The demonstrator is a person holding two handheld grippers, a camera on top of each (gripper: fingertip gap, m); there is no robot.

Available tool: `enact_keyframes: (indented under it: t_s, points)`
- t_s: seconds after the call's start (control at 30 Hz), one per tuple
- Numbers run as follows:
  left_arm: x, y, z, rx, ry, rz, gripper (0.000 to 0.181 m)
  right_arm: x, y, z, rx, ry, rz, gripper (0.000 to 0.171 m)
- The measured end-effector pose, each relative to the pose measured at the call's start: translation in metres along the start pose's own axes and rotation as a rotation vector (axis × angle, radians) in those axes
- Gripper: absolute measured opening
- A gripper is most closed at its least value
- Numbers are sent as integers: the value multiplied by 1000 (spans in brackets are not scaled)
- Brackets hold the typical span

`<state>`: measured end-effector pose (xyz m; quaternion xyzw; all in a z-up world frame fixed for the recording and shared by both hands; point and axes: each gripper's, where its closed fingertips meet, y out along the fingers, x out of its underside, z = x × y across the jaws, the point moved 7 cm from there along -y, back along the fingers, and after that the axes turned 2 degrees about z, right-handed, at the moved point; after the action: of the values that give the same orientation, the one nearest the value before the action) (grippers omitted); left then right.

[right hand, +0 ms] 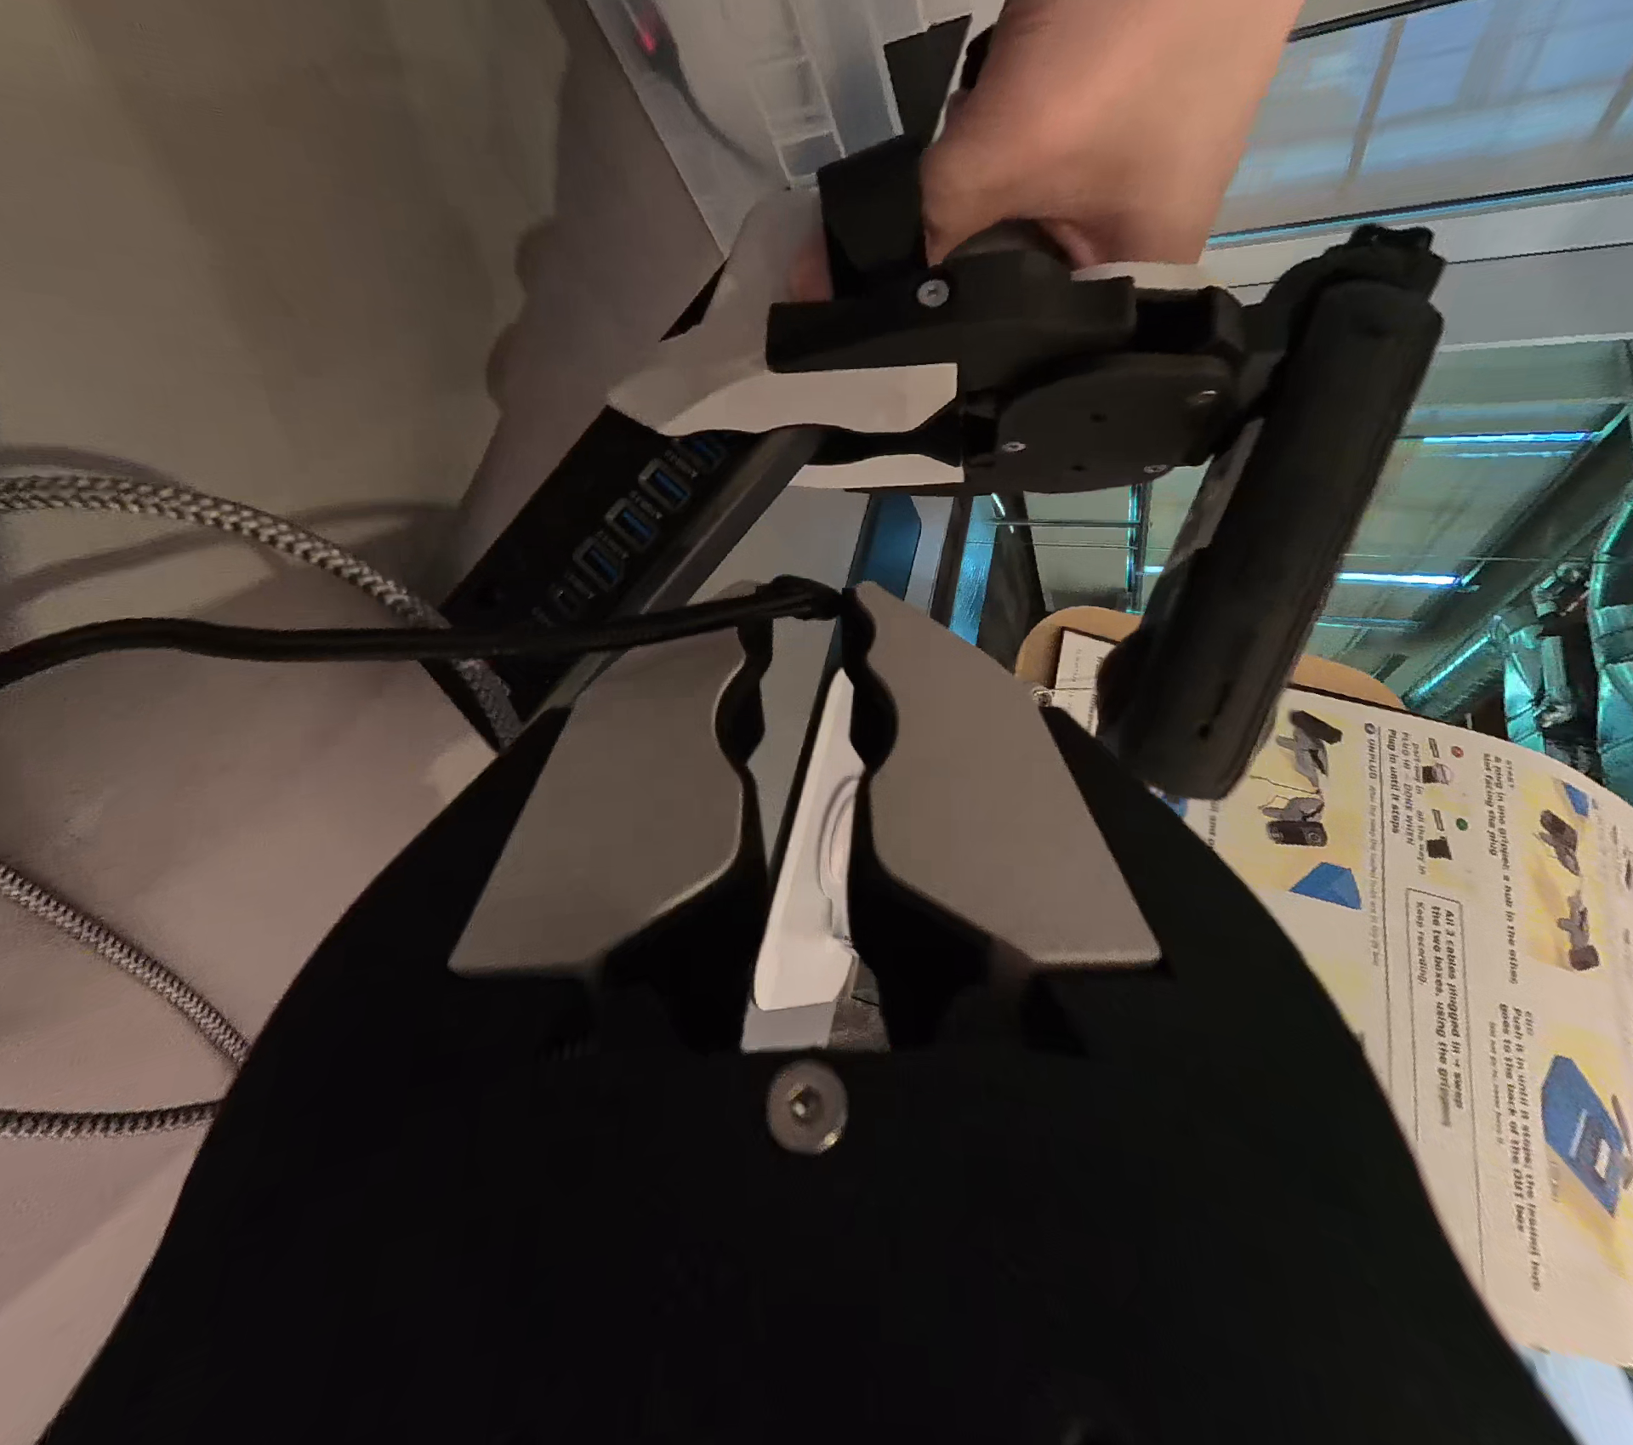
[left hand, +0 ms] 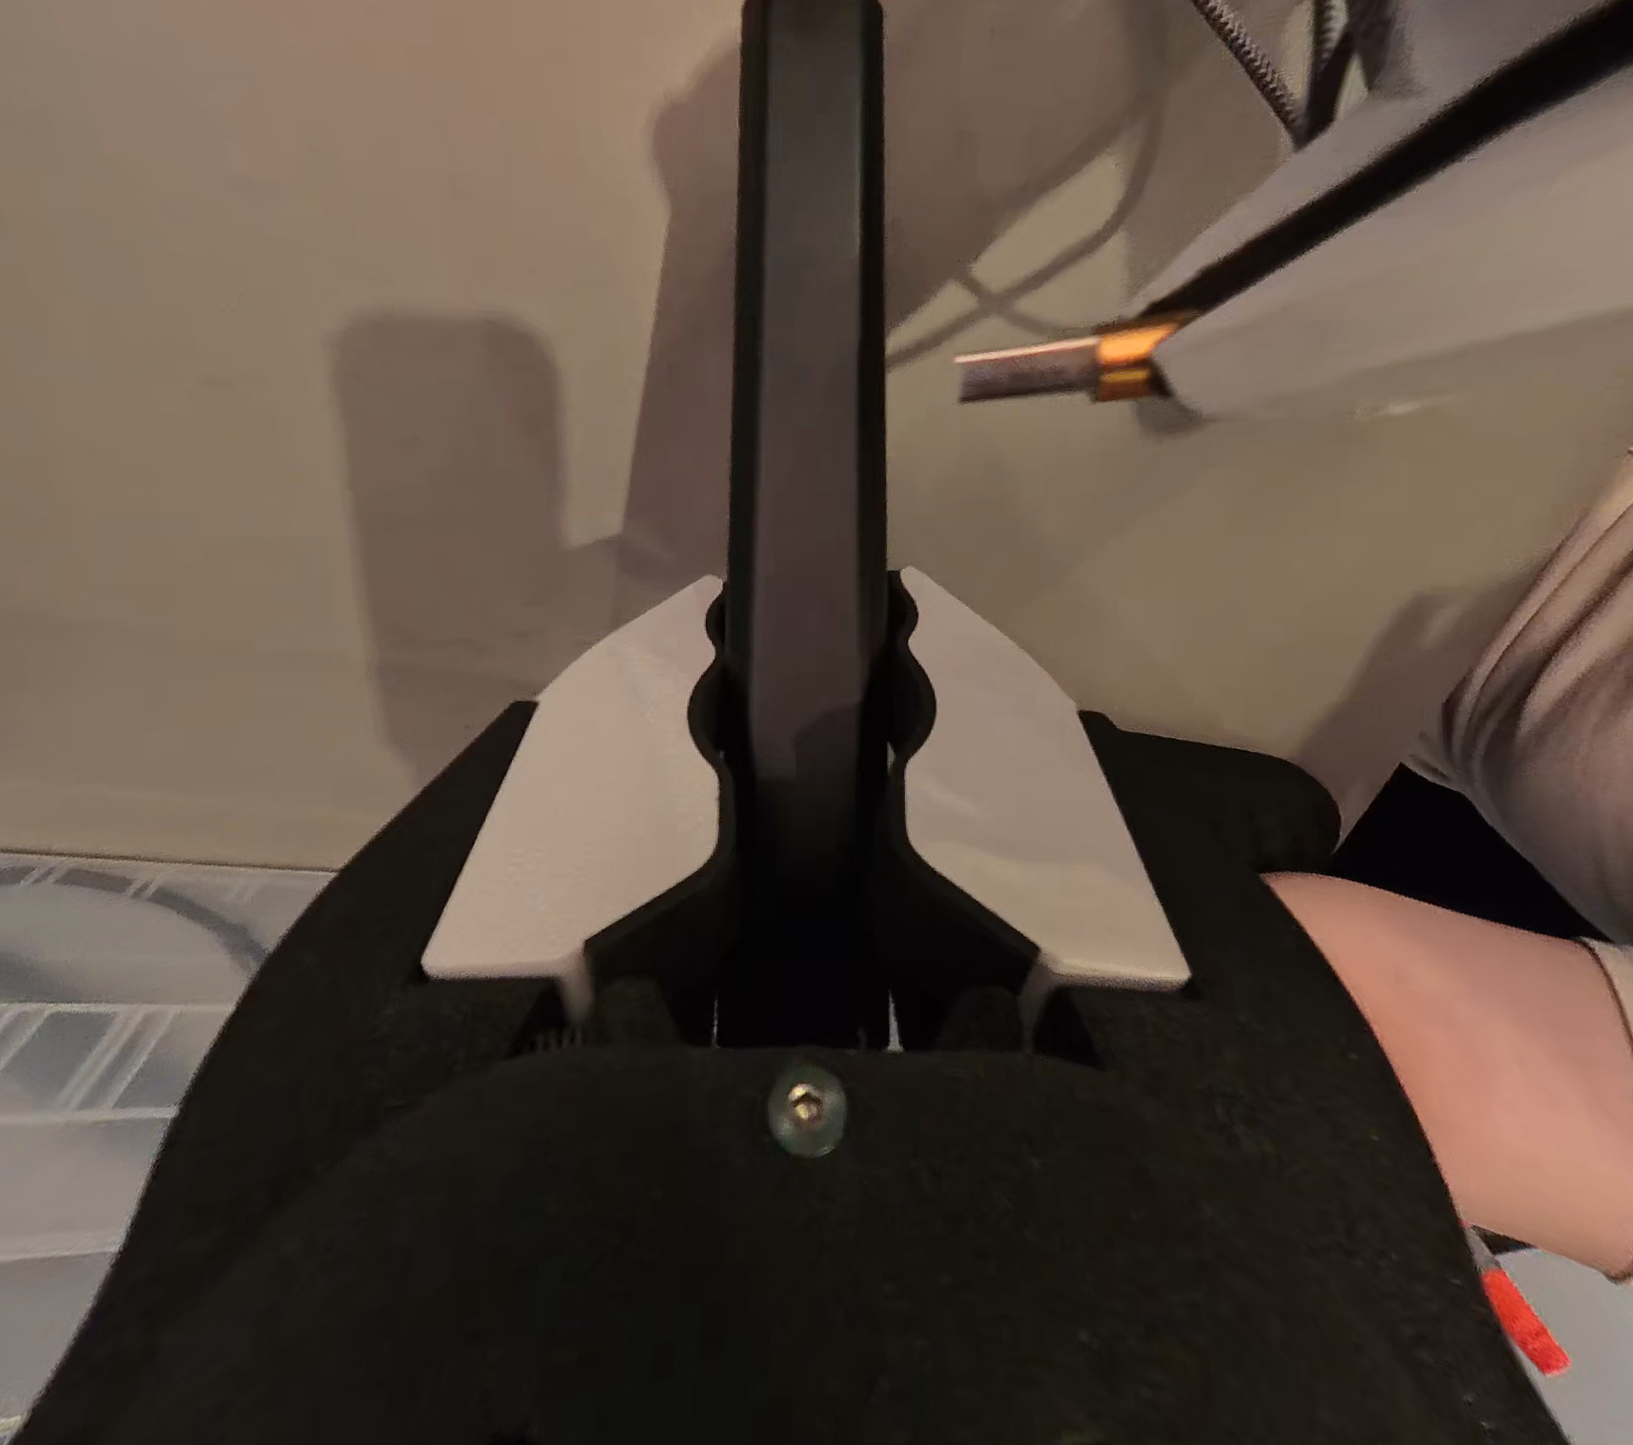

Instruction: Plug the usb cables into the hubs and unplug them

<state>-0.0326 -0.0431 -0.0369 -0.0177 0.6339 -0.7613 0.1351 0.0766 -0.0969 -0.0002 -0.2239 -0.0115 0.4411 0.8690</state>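
Note:
My left gripper (left hand: 811,590) is shut on a long black USB hub (left hand: 808,298), which I see edge-on pointing away from me. In the right wrist view the hub (right hand: 565,590) shows a row of blue ports, held by the left gripper (right hand: 680,386) in a person's hand (right hand: 1105,77). My right gripper (right hand: 835,607) is shut on the plug of a black cable (right hand: 353,643) that trails off to the left. In the left wrist view the plug's metal tip (left hand: 1025,369) sticks out of the right gripper (left hand: 1158,360). It points at the hub's right side with a gap between them.
Grey braided cables (right hand: 265,528) lie on the beige table and also show in the left wrist view (left hand: 1219,15). A clear plastic box (right hand: 751,33) stands behind the hub. A printed instruction sheet (right hand: 1414,961) lies at the right. The gap from one gripper's tips to the other's is roughly 9 centimetres.

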Motion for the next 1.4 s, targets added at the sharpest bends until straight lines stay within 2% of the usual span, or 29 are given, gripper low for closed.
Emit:
enact_keyframes:
  t_s: [0.13, 0.33, 0.47, 0.73, 0.93, 1.4]
  points:
    - [-1, -1, -8, 3, 7, 49, 30, 4, -4, 6, 30, 16, -10, 16]
    - [-8, -17, -23, 11, -15, 268, 29, 21, -28, 23, 101, 60, -62, 16]
    - [-8, -35, -29, 22, -59, 415, 29, 24, -50, 37, 165, 144, 3, 15]
    - [-1, -70, -14, 157, -142, 596, 30, 9, -31, 31, 165, 123, 19, 15]
    - [3, -70, -8, 119, -152, 533, 30, 6, -26, 31, 213, 40, -22, 15]
    - [-9, -61, 3, 129, -88, 474, 30, 7, -17, 24, 129, 66, -19, 15]
